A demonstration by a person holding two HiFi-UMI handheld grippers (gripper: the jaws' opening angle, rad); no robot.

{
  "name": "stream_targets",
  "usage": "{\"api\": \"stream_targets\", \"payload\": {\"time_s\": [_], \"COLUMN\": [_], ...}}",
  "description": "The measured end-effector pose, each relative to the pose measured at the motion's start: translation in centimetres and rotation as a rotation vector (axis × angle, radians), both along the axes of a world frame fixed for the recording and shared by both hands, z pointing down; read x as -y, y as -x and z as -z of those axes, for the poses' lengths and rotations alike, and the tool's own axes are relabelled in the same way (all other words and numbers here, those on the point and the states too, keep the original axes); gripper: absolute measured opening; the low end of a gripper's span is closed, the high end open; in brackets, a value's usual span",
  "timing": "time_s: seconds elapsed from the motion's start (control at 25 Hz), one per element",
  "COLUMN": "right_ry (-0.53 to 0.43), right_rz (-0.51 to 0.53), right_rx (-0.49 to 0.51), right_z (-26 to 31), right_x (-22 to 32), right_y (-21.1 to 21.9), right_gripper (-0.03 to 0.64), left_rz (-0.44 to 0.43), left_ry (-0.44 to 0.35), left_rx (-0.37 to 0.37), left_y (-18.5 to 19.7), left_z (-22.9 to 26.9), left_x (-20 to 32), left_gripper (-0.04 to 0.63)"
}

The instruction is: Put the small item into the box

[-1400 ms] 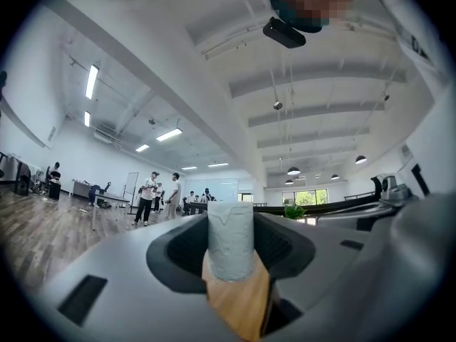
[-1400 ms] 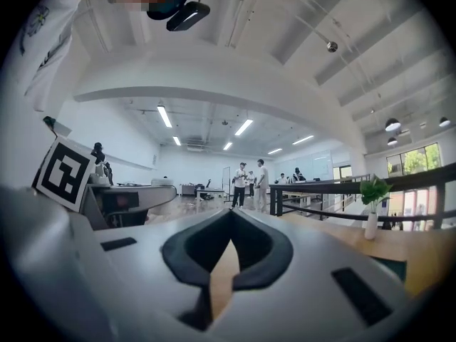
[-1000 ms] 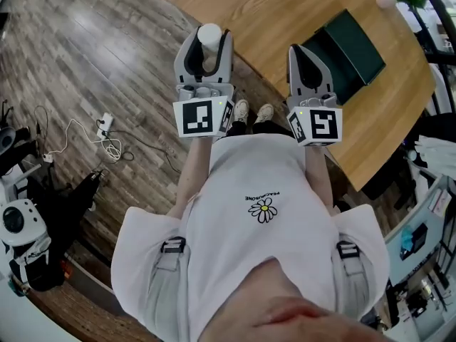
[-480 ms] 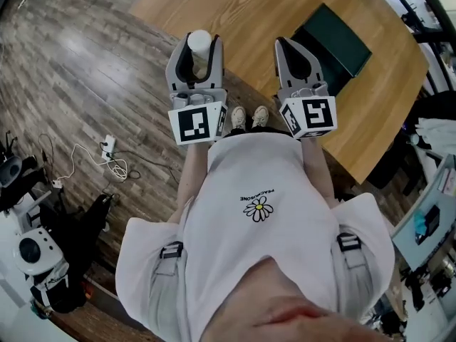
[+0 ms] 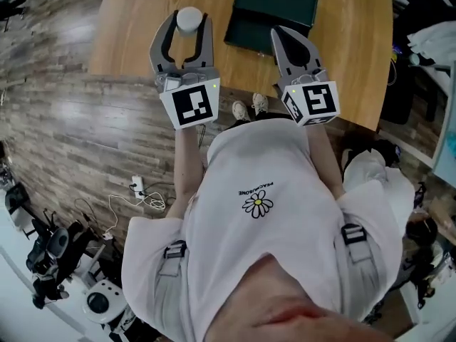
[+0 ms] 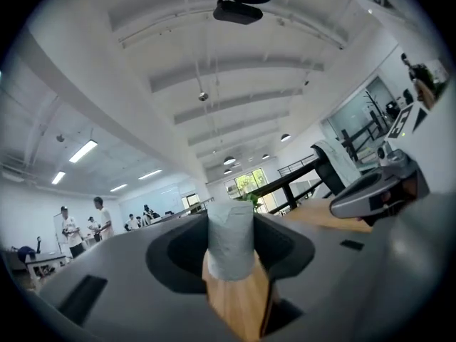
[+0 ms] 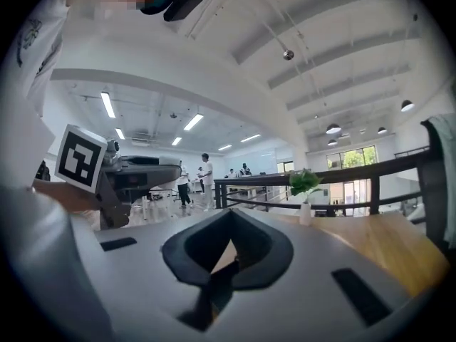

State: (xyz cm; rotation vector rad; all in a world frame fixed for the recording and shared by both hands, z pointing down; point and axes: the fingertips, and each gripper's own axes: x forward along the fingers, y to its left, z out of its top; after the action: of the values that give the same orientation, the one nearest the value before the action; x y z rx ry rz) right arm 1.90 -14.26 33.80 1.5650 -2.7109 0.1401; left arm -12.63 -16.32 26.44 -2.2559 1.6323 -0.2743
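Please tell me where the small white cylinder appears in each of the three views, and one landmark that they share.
Head view: white cylinder at top, left of centre, between the left hand-held gripper's jaws.
Left gripper view: the cylinder at bottom centre, gripped between the jaws.
Right gripper view: cannot be made out.
Shared landmark: the wooden table.

Only tiny unreadable lettering on the shirt (image 5: 285,226)

Light wooden table (image 5: 128,34) on grey-brown plank floor (image 5: 64,127); white beamed ceiling (image 6: 235,77) with strip lights (image 6: 83,150).
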Motion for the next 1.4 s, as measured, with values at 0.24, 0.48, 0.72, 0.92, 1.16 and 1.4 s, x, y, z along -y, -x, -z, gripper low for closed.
{"api": "stream_targets", "payload": {"time_s": [0.24,0.48,0.72,0.92,1.16,1.4], "right_ry": [0.034,0.091,0.112,0.163,0.23,0.268], "right_rz": [-0.144,-0.244,-0.314,-0.343,-0.396,-0.407], "right_rx": [-0.01,-0.014,-0.017,-0.018,-0.012,-0.003], "right_z": [-1.4,-3.3,-3.9,-5.9,-8.6,-10.0], "right_x": [-1.1,-2.0,-2.3,-2.9,-4.2,-4.2], "right_y": [-5.3,-9.3,-11.6,-13.4,-15.6,-15.3], "right_gripper": [0.006,0.006,0.006,0.006,0.006,0.006], "left_rz": [-0.171,-0.354,-0.559,-0.67,-0.85,-0.986], "left_ry": [0.103,0.221,0.399,0.543,0.757,0.883], "left_rx": [0.208,0.467,0.638,0.79,0.924,1.011], "left_y": [-5.5,-10.5,-14.1,-16.0,-16.9,-16.4], "left_z": [-2.3,-7.2,-12.3,-18.3,-24.9,-28.6], "left_x": [2.5,4.6,4.8,4.1,1.7,0.5], "left_gripper": [0.195,0.196,0.196,0.196,0.196,0.196]}}
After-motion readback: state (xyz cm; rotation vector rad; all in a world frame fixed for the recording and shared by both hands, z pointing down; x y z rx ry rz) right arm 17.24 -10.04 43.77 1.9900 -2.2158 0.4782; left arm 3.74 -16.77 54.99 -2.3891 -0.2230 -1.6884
